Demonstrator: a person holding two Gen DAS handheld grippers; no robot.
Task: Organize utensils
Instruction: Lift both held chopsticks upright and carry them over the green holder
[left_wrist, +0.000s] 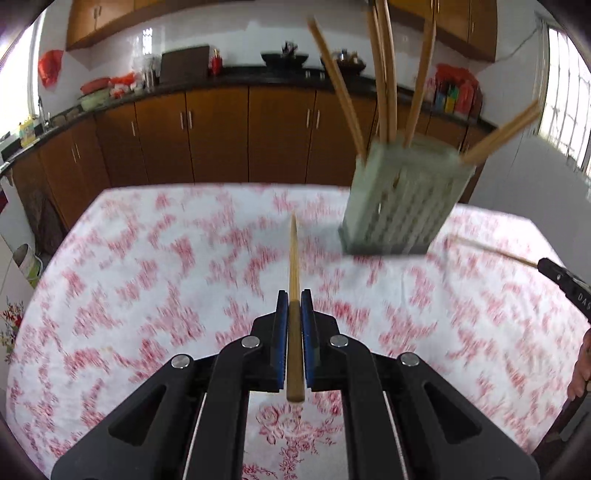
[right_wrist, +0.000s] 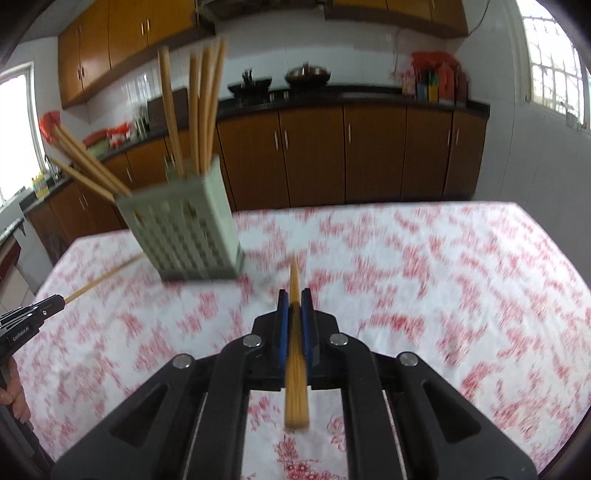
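A pale green slotted utensil holder stands on the table, with several wooden chopsticks sticking out of its top; it also shows in the right wrist view. My left gripper is shut on a wooden chopstick that points forward, above the cloth, left of the holder. My right gripper is shut on another wooden chopstick, right of the holder. Each gripper shows in the other's view, at the right edge and the left edge, with its chopstick pointing at the holder.
The table carries a white cloth with red flowers. Behind it run brown cabinets and a dark counter with pans and bottles. Both views are blurred by motion.
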